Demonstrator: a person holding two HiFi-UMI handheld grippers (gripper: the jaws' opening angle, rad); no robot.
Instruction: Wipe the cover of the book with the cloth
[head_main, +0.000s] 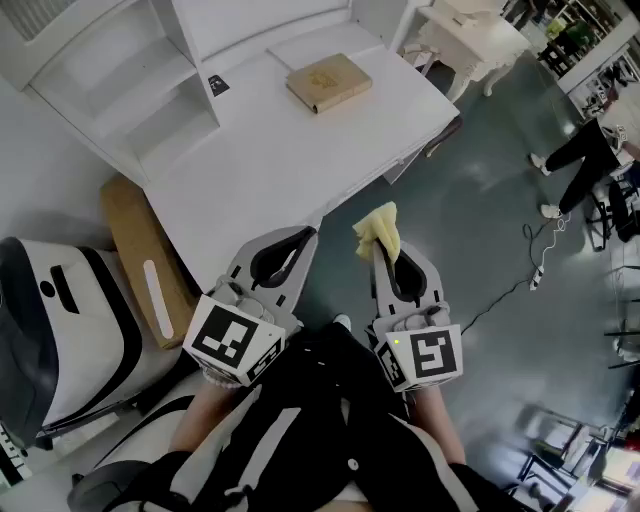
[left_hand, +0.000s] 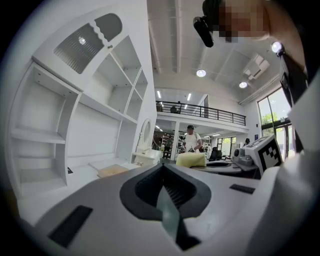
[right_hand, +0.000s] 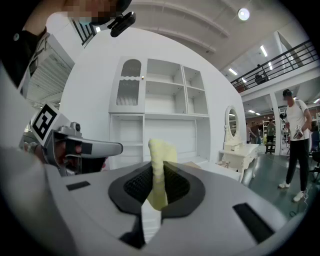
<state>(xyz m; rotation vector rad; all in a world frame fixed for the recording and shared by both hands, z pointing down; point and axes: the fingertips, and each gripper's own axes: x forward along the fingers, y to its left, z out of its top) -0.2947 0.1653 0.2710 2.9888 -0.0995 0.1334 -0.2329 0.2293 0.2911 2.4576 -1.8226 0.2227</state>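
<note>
We hold both tools in front of us, short of the near edge of the white desk (head_main: 300, 150). The book (head_main: 328, 82), with a plain tan cover, lies flat and closed toward the far end of the desktop. It sits back from the open edge and nothing touches it. In the left gripper view the book (left_hand: 112, 170) shows as a low tan slab on the desktop below the shelf unit (left_hand: 90, 100).

Our right gripper (head_main: 385, 255) is clamped on the yellow cloth (head_main: 378, 232). The cloth is bunched and sticks out past the jaw tips, over the dark floor (head_main: 480, 200) off the desk's near corner. The right gripper view confirms the grip: the cloth (right_hand: 159, 170) is pinched between the two jaws and rises above them in a folded strip.

Our left gripper (head_main: 300, 238) has its jaws pressed together with nothing between them, and its tip is at the desk's near edge. The two tools lie side by side, close but apart.

A brown cardboard box (head_main: 145, 270) stands against the desk's left end. A white dressing table (head_main: 470, 40) stands beyond the desk's far corner. A person (head_main: 585, 150) stands on the floor at the right, and a cable (head_main: 520, 275) trails across the floor nearby.
</note>
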